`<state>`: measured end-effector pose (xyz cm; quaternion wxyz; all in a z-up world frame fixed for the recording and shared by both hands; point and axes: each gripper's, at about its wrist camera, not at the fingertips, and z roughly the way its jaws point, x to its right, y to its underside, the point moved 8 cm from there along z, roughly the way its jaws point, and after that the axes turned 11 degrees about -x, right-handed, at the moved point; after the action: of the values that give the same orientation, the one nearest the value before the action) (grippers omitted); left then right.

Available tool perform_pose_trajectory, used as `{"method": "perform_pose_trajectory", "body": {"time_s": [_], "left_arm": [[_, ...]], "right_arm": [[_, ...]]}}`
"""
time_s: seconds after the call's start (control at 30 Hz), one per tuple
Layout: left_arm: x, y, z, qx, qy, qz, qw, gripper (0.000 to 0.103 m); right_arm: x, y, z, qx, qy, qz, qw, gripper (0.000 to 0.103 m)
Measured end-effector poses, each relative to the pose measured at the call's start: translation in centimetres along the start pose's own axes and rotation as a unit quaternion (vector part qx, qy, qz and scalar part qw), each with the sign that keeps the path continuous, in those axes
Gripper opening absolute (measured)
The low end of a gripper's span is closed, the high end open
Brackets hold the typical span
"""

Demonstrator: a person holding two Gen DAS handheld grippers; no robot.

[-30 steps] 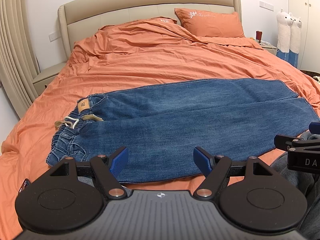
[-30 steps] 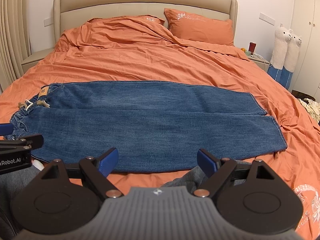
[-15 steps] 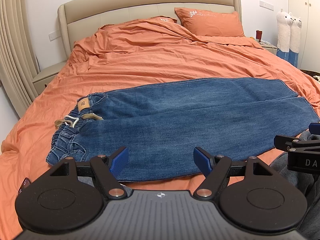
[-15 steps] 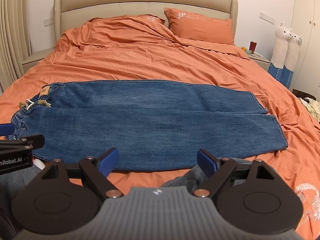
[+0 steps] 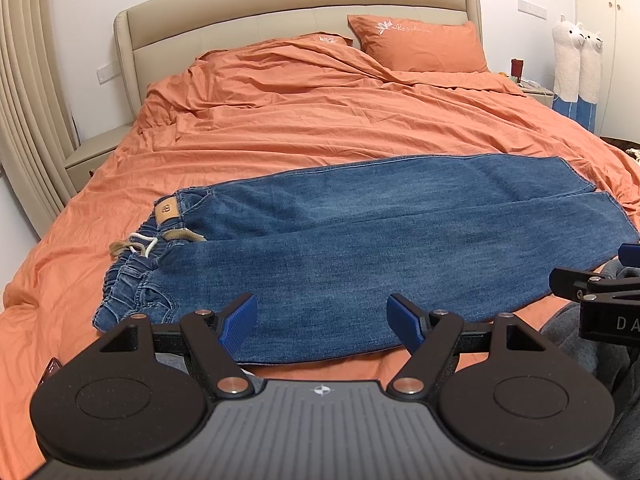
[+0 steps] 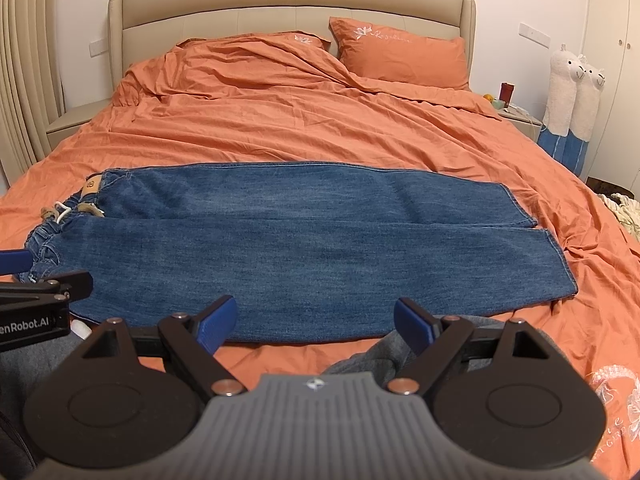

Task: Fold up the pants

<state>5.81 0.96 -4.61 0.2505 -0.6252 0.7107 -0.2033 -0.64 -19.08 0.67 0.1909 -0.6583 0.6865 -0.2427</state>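
Left hand-held gripper point(image 5: 322, 322) and right hand-held gripper point(image 6: 316, 324) are held level, jaws spread wide and empty, before blue jeans point(image 6: 280, 248) laid flat across the bed point(image 6: 320, 128).

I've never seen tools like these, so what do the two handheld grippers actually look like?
The left gripper and right gripper match: two blue ribbed finger pads on angular black arms with silver pivot pins, two round black discs, and a grey ridged body bearing a small emblem. White lettering marks their sides. No cables show.
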Motion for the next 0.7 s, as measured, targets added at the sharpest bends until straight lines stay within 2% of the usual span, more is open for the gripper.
{"method": "perform_pose_trajectory", "body": {"time_s": [0.3, 0.37, 0.53, 0.67, 0.7], "left_arm": [[-3.2, -2.3, 0.3, 0.016, 0.011, -0.008, 0.9998, 0.077], [-4.4, -3.5, 0.6, 0.016, 0.024, -0.012, 0.9995, 0.066], [-9.1, -5.9, 2.7, -0.005, 0.066, -0.039, 0.9970, 0.049], [-13.9, -7.7, 5.2, -0.020, 0.081, -0.070, 0.9941, 0.047], [-15.1, -8.2, 5.9, -0.022, 0.085, -0.073, 0.9935, 0.047]], "right_arm": [[1.0, -2.6, 1.3, 0.037, -0.072, -0.008, 0.997, 0.082], [1.5, -3.7, 2.2, 0.046, -0.074, -0.010, 0.996, 0.082], [2.9, -6.4, 5.3, 0.047, -0.080, -0.022, 0.995, 0.082], [5.1, -8.0, 8.6, 0.046, -0.085, -0.001, 0.995, 0.081], [5.5, -8.3, 9.4, 0.042, -0.089, 0.009, 0.995, 0.078]]}}
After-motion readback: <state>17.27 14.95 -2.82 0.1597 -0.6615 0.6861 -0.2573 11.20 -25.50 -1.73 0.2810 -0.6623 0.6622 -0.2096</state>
